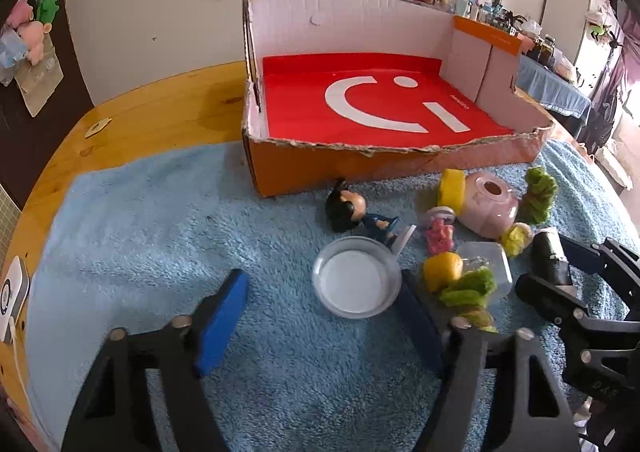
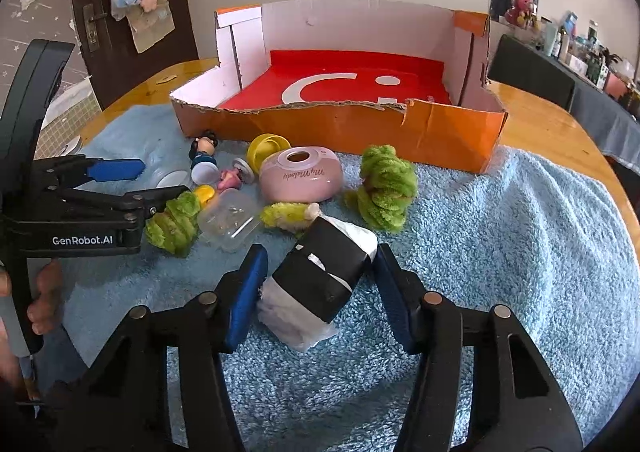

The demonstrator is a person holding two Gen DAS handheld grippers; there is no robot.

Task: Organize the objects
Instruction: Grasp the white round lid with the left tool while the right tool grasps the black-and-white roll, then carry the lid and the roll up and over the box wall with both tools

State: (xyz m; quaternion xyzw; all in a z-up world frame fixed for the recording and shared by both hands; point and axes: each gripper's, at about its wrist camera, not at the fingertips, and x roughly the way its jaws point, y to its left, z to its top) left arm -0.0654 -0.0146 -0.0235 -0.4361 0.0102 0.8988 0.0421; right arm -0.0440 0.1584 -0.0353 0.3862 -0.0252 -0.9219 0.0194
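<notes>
Right hand-held gripper (image 2: 318, 288) nearest the lens: blue pads bracket a black-and-white wrapped roll (image 2: 320, 280), partly closed; contact looks close but firm grip cannot be confirmed. Roll's long axis runs diagonally, away and to the right. Left hand-held gripper (image 1: 324, 312) half open, empty, clear round dish (image 1: 356, 278) just ahead between its fingers. Orange box (image 2: 340, 127) lies beyond both; pink case (image 2: 302, 175) and green plush (image 2: 384, 187) crowd the path.
</notes>
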